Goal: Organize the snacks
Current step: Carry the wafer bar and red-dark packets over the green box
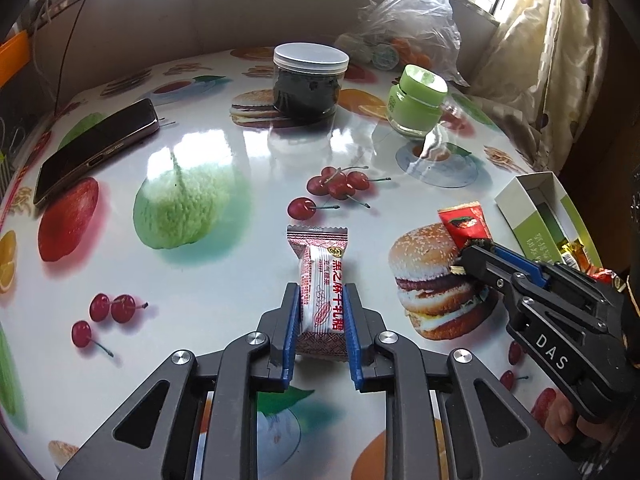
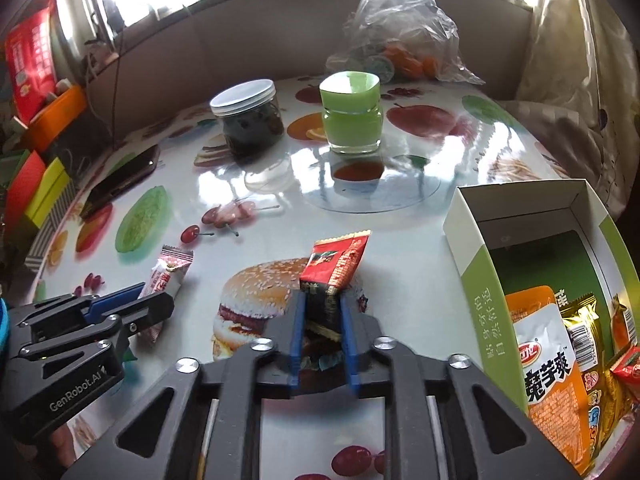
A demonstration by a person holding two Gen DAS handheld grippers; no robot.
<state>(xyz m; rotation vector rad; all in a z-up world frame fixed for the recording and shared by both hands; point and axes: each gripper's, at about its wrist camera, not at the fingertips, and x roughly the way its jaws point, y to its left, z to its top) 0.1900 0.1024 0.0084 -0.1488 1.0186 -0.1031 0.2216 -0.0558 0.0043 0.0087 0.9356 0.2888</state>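
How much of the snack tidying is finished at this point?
Done: several packets already lie in the green-and-white cardboard box. In hand: the left gripper clamps a white-and-red candy packet, and the right gripper clamps a red-and-dark candy packet. Left: boxing both.

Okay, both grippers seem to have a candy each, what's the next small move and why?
Probably lift the right gripper, shut on the red candy, toward the open box beside it, which already holds snacks. The left gripper grips the white candy and can follow.

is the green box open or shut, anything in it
Open: the green box has no lid on top, and snack packets lie inside it.
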